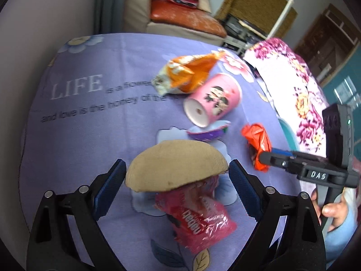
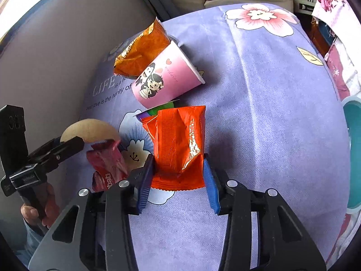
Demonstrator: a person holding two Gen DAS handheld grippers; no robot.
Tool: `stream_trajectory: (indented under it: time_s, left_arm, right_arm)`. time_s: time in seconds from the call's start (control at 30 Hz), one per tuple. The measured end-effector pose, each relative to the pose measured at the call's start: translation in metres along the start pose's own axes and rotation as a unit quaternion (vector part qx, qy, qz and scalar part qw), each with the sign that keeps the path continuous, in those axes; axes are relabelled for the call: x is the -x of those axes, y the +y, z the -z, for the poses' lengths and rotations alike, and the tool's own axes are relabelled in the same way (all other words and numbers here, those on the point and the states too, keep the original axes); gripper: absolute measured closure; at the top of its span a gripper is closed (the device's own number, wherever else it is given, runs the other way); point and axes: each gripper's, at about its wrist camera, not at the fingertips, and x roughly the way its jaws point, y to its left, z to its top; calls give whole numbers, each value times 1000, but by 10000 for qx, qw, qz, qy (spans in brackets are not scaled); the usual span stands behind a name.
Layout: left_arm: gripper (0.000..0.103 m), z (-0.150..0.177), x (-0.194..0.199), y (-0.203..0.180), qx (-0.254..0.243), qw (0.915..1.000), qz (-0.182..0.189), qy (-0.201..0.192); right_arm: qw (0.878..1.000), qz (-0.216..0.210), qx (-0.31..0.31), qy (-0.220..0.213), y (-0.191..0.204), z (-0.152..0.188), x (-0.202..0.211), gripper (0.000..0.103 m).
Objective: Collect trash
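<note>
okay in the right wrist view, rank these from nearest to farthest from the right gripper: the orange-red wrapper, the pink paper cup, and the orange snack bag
1. Orange-red wrapper: between the right gripper's fingers.
2. Pink paper cup: lying on its side, beyond the wrapper, slightly left.
3. Orange snack bag: farthest, behind the cup, upper left.

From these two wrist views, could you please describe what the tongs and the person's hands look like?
Both the left tongs and the right tongs are black plastic frames with silver rivets and ribbed blue pads. White lettering marks the right one's body. The right hand shows bare fingers and a light blue sleeve.
</note>
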Motion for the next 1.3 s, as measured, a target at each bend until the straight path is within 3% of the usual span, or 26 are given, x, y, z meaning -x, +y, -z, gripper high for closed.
stream_trajectory:
  time_s: [0.07, 0.2, 0.37, 0.5, 0.63, 0.77, 0.8, 0.87, 0.9, 1.07, 1.3]
  left_arm:
    - [11, -5, -7, -10, -70, 9999, -85, 24]
    - [11, -20, -16, -6, 239, 9996, -140, -41]
    - [11, -31, -1, 3, 450, 9984, -7, -338]
    - [12, -29, -6, 11, 305, 9983, -414, -260]
    - [37, -26, -31, 31, 542, 9975, -438, 129]
    - [53, -24, -59, 35, 658, 9962, -389, 409]
    - [61, -24, -63, 32, 616, 9962, -455, 405]
    - [87, -24, -63, 26, 510, 9958, -709, 267]
    - [92, -24, -60, 24, 556, 9956, -721, 213]
    - [96, -23, -33, 10, 416, 9927, -1107, -241]
    - [96, -18, -1, 0, 416, 9904, -1214, -504]
  right_arm:
    - [10000, 32, -56, -61, -5, 0, 6, 63]
    - [9998, 62, -173, -108, -15, 2, 13, 63]
    - [9996, 103, -215, -116, -20, 0, 17, 63]
    - [9996, 111, -230, -152, -22, -4, 16, 63]
    - [9994, 127, -275, -147, -26, -7, 13, 63]
    - [9993, 177, -312, -141, -30, -12, 12, 63]
    - [9992, 207, -301, -153, -30, -12, 12, 63]
    - [9990, 296, -272, -208, -31, -12, 14, 63]
    - [9988, 320, -277, -232, -33, -12, 15, 63]
    - [9982, 339, -358, -329, -42, -12, 20, 63]
    - [9978, 193, -463, -437, -53, -6, 32, 63]
